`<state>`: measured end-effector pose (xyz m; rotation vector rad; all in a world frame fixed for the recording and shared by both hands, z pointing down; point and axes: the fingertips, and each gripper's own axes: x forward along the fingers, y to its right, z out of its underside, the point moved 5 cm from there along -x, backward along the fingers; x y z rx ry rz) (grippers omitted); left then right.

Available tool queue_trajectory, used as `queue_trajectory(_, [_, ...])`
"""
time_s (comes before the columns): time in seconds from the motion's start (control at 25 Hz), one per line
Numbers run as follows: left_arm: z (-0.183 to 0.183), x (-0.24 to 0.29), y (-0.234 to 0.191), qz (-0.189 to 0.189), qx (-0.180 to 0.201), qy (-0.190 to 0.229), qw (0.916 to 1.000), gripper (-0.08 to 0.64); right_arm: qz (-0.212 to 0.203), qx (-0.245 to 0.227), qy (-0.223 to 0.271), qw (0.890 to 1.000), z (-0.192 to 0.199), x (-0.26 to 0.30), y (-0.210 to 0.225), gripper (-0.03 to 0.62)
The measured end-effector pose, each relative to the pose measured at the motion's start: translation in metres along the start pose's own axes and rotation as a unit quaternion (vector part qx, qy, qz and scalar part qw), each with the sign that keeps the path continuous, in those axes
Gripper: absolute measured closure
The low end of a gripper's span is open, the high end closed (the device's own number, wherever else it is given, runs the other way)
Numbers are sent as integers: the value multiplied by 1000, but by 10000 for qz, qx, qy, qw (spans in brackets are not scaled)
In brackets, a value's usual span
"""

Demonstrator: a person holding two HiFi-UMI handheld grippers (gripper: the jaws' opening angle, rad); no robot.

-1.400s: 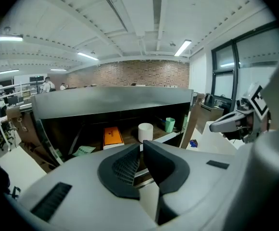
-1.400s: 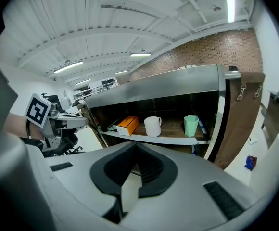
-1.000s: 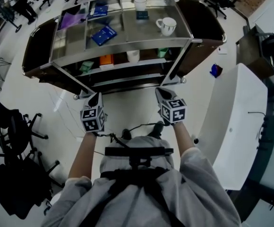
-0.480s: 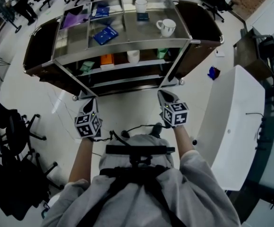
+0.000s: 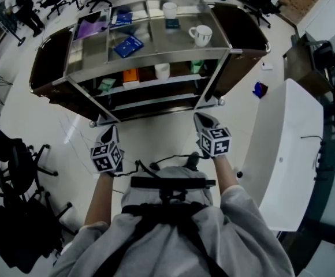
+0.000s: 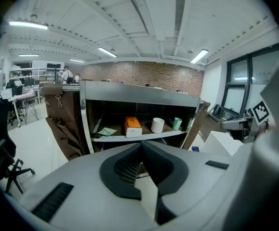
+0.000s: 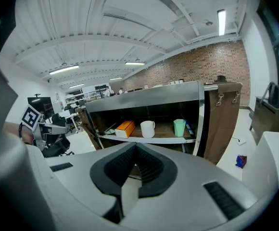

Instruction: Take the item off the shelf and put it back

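"While we stand facing the shelf unit (image 5: 156,55) in the upper centre of the head view, what do we enter for the jaws?"

"We enter both as closed and empty. In the left gripper view the left gripper (image 6: 141,144) has its jaws meeting at the tip with nothing between them; the right gripper (image 7: 135,146) shows the same in its own view. In the head view both sit at lower centre over the white floor (image 5: 156,126), well apart from the shelf unit."

"And the goods?"

"We note, on the middle shelf, an orange box (image 6: 133,126) at left, a white cup (image 6: 157,125) beside it and a green cup (image 6: 177,123) to the right, none touched by a gripper (which of them the task means we cannot tell). On the top surface we note a handled mug (image 5: 201,34) at right, a plain cup (image 5: 170,9) nearer the top edge, and a blue packet (image 5: 127,44) left of centre. A purple sheet (image 5: 88,26) lies at the upper left of that surface."
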<state>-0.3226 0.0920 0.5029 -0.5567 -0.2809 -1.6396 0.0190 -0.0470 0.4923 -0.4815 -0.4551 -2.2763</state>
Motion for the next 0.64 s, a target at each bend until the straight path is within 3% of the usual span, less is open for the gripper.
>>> queue_trajectory(0.64, [11, -5, -11, 24, -36, -42, 10000, 555, 33, -27, -42, 10000, 7, 4, -10, 583])
